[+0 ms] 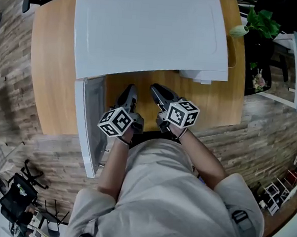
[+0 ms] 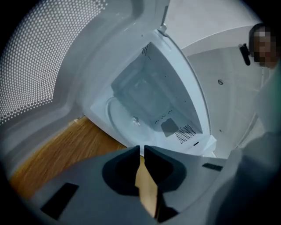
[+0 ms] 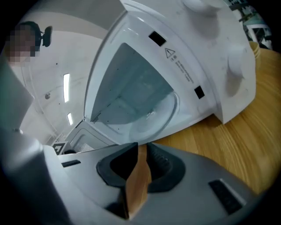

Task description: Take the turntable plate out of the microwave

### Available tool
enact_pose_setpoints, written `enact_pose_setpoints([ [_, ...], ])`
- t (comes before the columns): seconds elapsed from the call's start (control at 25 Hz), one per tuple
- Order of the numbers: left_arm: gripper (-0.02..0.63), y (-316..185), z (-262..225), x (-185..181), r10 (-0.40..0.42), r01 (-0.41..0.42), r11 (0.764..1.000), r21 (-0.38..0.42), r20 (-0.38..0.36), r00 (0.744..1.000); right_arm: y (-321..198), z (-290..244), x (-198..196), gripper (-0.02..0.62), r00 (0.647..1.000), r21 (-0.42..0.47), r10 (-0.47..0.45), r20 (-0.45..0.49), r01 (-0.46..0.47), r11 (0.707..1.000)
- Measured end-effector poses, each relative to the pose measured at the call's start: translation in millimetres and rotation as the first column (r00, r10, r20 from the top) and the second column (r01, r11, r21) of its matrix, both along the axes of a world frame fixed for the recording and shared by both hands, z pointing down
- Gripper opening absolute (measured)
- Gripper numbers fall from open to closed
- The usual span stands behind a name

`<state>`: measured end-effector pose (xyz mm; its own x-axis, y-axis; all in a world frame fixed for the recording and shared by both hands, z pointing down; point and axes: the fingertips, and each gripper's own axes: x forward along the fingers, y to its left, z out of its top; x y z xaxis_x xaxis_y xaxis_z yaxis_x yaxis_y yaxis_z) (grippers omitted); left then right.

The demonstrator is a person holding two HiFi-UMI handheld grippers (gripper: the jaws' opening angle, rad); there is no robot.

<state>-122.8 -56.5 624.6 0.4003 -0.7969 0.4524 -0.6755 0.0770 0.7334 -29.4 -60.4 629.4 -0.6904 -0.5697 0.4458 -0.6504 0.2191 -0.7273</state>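
The door [image 1: 89,121] stands open so the left claw [image 2: 141,150] and right claw [image 3: 142,148], both narrow and empty, can reach the plate [image 3: 154,117] in the microwave [image 1: 150,28].

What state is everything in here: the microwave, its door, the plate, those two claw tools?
Microwave: standing on the table.
Door: swung wide open.
Turntable plate: lying flat inside, untouched.
Left gripper: jaws slightly apart, empty.
Right gripper: jaws slightly apart, empty.
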Motion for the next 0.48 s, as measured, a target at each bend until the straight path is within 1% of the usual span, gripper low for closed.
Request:
enact_pose_setpoints([
  [0.16, 0.043, -7.0, 9.1, -5.5, -0.029, 0.028, 0.999, -0.017, -0.013, 1.000, -9.3, 12.8, -3.5, 0.071, 0.998, -0.034, 0.015, 0.054, -0.014, 0.999],
  [0.32, 0.043, -15.2, 21.1, -3.3, -0.064, 0.063, 0.998, -0.017, -0.071, 0.995, -18.3, 24.6, -5.7, 0.083, 0.992, -0.074, 0.056, 0.117, -0.047, 0.996],
  [0.48, 0.044, -17.3, 33.1, -6.7, -0.112, 0.107, 0.993, -0.052, -0.118, 0.987, -25.9, 33.5, -12.1, 0.100, 0.983, -0.117, 0.100, 0.152, -0.082, 0.990],
])
